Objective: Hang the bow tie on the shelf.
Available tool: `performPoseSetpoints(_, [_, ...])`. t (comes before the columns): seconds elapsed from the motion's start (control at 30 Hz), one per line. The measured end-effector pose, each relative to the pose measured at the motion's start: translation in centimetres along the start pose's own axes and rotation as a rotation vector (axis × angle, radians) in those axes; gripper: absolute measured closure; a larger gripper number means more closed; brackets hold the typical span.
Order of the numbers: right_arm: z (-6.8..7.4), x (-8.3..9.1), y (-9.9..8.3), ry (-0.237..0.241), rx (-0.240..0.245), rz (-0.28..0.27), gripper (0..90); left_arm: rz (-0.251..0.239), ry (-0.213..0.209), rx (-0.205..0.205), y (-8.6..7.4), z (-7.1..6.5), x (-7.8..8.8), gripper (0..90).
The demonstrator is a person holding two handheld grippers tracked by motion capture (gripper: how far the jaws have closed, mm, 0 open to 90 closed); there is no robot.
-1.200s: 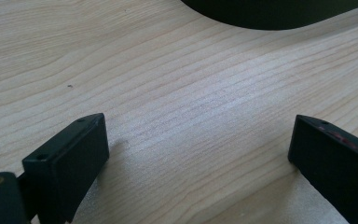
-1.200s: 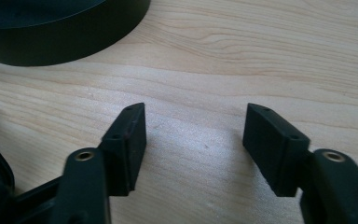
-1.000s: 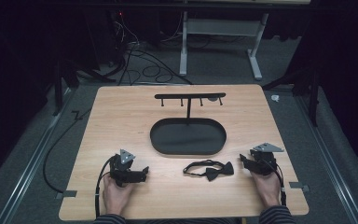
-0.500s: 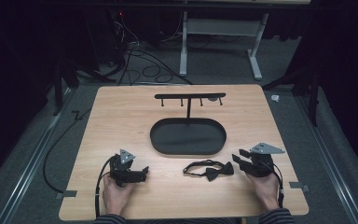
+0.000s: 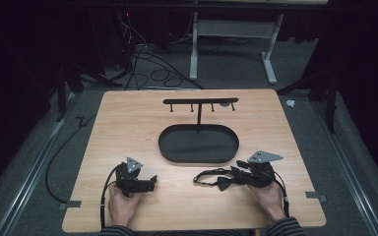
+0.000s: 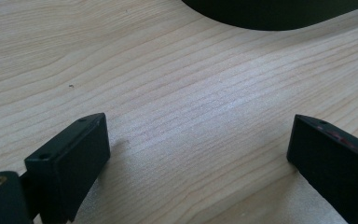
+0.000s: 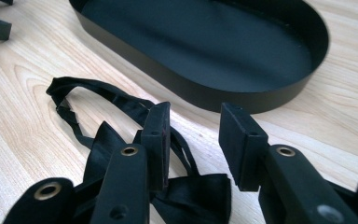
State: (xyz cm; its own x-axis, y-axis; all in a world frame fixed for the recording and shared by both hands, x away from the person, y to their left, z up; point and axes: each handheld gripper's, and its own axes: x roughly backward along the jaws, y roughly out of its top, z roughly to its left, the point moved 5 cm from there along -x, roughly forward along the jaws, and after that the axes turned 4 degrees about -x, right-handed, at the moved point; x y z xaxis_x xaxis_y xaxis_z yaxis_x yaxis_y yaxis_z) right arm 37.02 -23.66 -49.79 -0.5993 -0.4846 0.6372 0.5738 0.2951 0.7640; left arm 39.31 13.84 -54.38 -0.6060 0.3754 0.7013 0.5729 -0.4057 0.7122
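L tongs (image 5: 150, 183) wide open, low, R tongs (image 5: 236, 173) half-closed, just been closing

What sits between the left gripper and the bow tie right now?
Nothing: the high view shows bare wood between the left gripper and the bow tie, whose strap end lies nearest it.

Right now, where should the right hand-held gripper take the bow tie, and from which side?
Grip the bow tie at its centre knot, where the wings pinch narrow, coming down from above. It lies flat on the table near the tray, its loose strap looped to one side. The right hand-held gripper has been closing over it, not yet pressing.
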Motion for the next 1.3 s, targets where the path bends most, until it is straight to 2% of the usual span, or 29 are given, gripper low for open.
performPoseSetpoints(0.07, [0.1,-0.3,0.0,0.007,-0.003,0.014,65.7,0.000,0.000,0.000,0.0,0.0,0.0,6.0])
performPoseSetpoints(0.23, [0.6,-1.2,0.0,0.028,0.025,0.036,66.8,0.000,0.000,0.000,0.0,0.0,0.0,6.0])
performPoseSetpoints(0.57, [0.9,-2.5,-0.2,0.048,0.044,0.079,69.6,0.001,0.001,0.000,0.0,0.0,0.0,6.0])
performPoseSetpoints(1.07, [0.8,-3.6,-0.7,0.048,0.066,0.142,77.3,0.000,0.001,0.000,0.0,0.0,0.0,6.0])
performPoseSetpoints(1.3, [0.8,-3.9,-1.0,0.047,0.084,0.160,84.7,0.001,0.001,0.000,0.0,0.0,0.0,6.0])
